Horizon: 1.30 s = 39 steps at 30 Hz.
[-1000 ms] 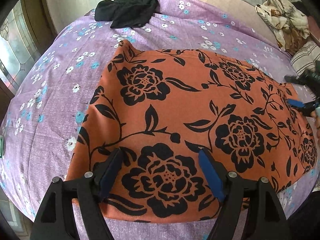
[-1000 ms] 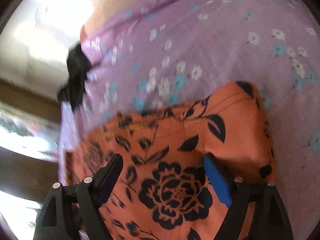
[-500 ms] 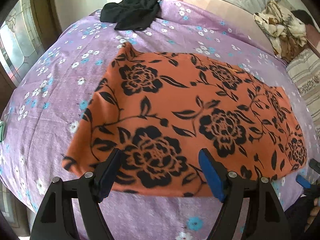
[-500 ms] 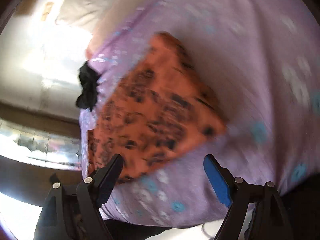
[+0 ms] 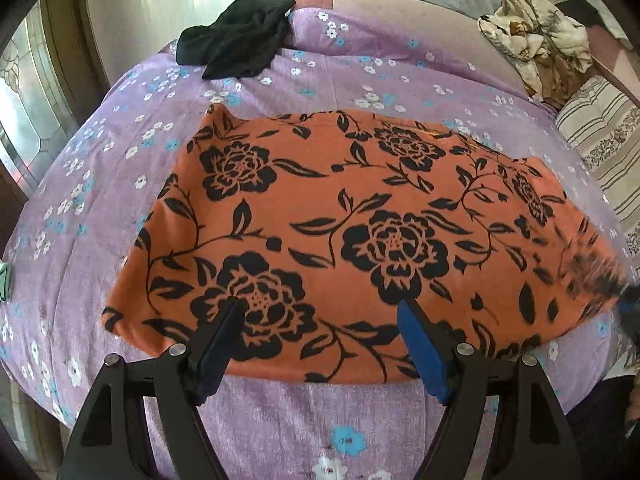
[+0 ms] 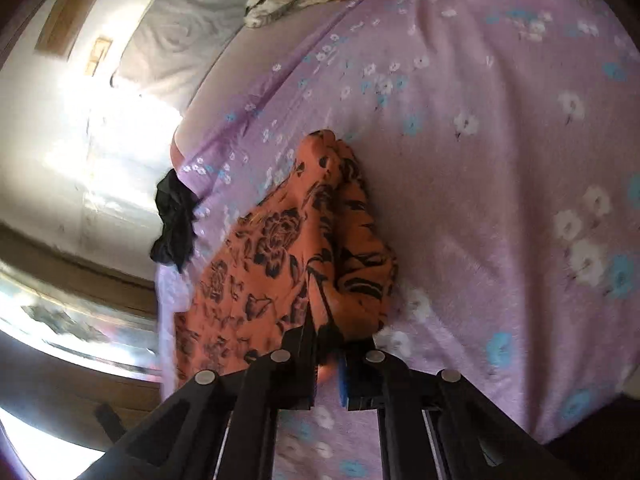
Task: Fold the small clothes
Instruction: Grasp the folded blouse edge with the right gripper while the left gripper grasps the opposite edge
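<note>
The orange black-flowered cloth (image 5: 360, 232) lies lengthwise from frame left to lower right; the left gripper (image 5: 320, 344) is spread, and the right gripper (image 6: 326, 364) pinches its corner.

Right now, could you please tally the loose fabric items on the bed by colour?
Orange floral: 1, orange cloth, right end pinched in the right hand-held gripper.
Black: 1, black garment.
Cream and brown: 1, crumpled pile.
Total: 3

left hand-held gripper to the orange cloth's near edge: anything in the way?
Nothing visible. The left hand-held gripper is open over the near edge of the orange floral cloth, with only purple bedsheet below. The black garment lies apart at the far side.
</note>
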Each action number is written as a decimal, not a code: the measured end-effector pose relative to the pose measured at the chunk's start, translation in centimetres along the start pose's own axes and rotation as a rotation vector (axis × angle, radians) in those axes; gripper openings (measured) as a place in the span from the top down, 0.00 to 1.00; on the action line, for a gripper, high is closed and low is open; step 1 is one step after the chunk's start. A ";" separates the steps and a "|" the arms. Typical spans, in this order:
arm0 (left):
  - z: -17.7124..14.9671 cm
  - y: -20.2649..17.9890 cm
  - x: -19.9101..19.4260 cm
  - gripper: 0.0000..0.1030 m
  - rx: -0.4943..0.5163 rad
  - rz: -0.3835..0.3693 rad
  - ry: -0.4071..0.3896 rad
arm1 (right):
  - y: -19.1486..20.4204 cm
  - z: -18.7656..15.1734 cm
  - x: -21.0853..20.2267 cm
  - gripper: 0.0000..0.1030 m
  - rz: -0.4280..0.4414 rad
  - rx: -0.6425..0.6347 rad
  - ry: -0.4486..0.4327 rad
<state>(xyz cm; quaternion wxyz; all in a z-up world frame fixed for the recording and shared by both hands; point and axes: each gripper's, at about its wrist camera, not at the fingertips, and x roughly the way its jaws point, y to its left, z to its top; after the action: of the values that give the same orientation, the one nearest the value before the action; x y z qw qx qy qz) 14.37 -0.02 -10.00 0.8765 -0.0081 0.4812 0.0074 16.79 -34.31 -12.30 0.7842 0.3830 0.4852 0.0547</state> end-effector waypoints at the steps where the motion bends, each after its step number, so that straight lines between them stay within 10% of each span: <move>1: 0.2 -0.1 0.6 0.23 -0.002 -0.001 0.014 | -1.0 -0.1 1.2 0.89 -0.019 0.031 0.055; 3: 0.5 -0.4 1.3 0.23 0.007 -0.003 0.044 | -2.4 -0.2 0.6 0.83 0.058 0.086 0.041; 7: 1.0 -0.7 1.9 0.23 0.020 0.000 0.025 | -2.0 1.0 -2.8 0.30 0.036 0.045 -0.067; 11: 1.0 -0.8 3.5 0.22 0.028 0.018 0.050 | 0.2 6.9 -2.5 0.30 0.113 -0.067 -0.067; 18: 1.1 -1.1 3.8 0.18 0.042 0.031 0.037 | 2.3 15.8 8.1 0.32 -0.006 -0.217 0.145; 22: 0.8 -1.0 3.7 0.17 0.045 0.017 0.024 | 3.5 16.2 10.3 0.81 -0.036 -0.286 0.184; 26: 0.3 -1.1 3.6 0.16 0.087 0.011 0.016 | 3.4 16.0 8.2 0.89 -0.054 -0.265 0.078; 30: 0.2 -1.1 3.6 0.15 0.097 0.004 0.022 | 1.7 15.5 8.9 0.74 -0.068 -0.190 0.118; 32: 0.3 -1.0 3.6 0.15 0.090 -0.002 0.023 | 2.8 15.1 6.4 0.31 -0.134 -0.218 0.055; 34: 0.4 -1.0 3.6 0.15 0.093 -0.007 0.023 | 4.0 14.2 3.6 0.30 -0.166 -0.243 -0.021; 39: 0.8 0.0 2.7 0.15 0.048 -0.042 0.036 | 7.5 9.0 -0.6 0.30 0.099 -0.279 -0.010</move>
<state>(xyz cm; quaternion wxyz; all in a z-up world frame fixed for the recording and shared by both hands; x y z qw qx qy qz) 16.50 0.05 -11.89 0.8677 0.0027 0.4966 -0.0227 25.83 -34.20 -4.85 0.8286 0.2940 0.4494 0.1584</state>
